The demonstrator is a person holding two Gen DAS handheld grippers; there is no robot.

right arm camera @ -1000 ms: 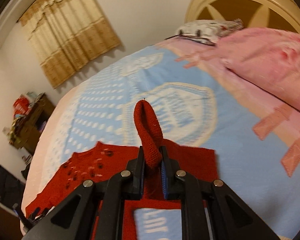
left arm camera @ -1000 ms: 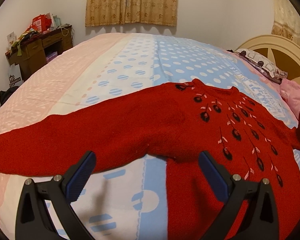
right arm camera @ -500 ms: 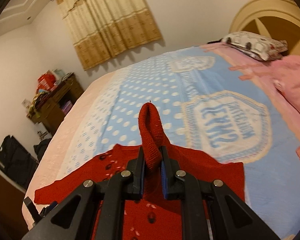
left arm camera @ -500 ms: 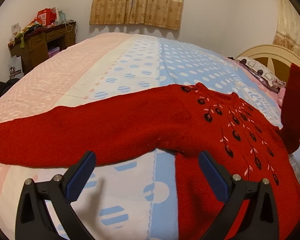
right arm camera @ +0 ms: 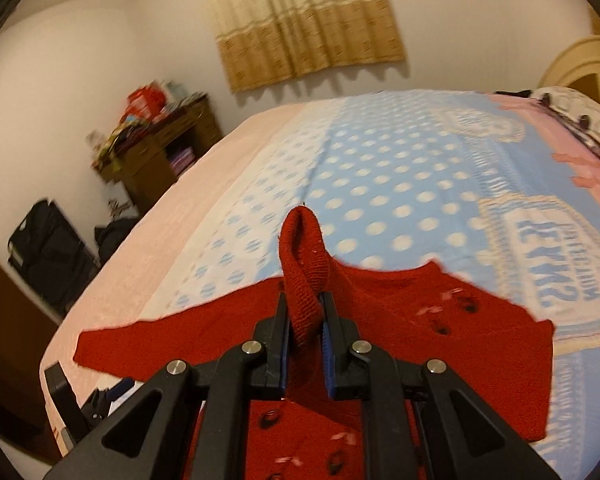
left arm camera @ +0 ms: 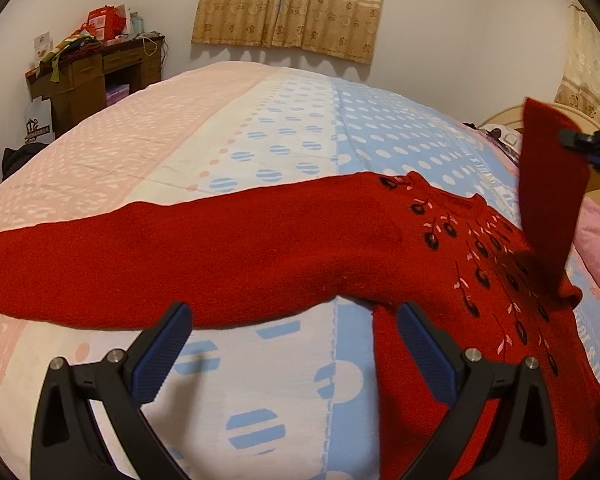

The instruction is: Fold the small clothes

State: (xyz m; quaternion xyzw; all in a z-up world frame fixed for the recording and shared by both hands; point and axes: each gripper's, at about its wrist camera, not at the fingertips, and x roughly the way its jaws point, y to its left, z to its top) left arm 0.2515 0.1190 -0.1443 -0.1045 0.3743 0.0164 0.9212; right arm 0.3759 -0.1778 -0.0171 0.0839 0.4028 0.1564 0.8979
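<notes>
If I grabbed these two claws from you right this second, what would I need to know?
Right claw: shut on the red sweater's lifted sleeve, held up over the sweater's front.
Left claw: open, holding nothing, hovering near the sweater's lower edge.
The sweater lies front up on the bed, its other sleeve stretched flat.
Done: first sleeve picked up.
Left: lay it across, fold the other sleeve, then the body.

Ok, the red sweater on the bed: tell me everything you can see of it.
The red sweater is a fuzzy knit with rows of small black and pink motifs fanning down from its neckline. Its body lies flat, front up, on the dotted bedspread. One sleeve stretches straight out across the bed. The other sleeve is lifted off the bed, its cuff end pinched in the shut right gripper. The open left gripper hovers near the outstretched sleeve, touching nothing.
</notes>
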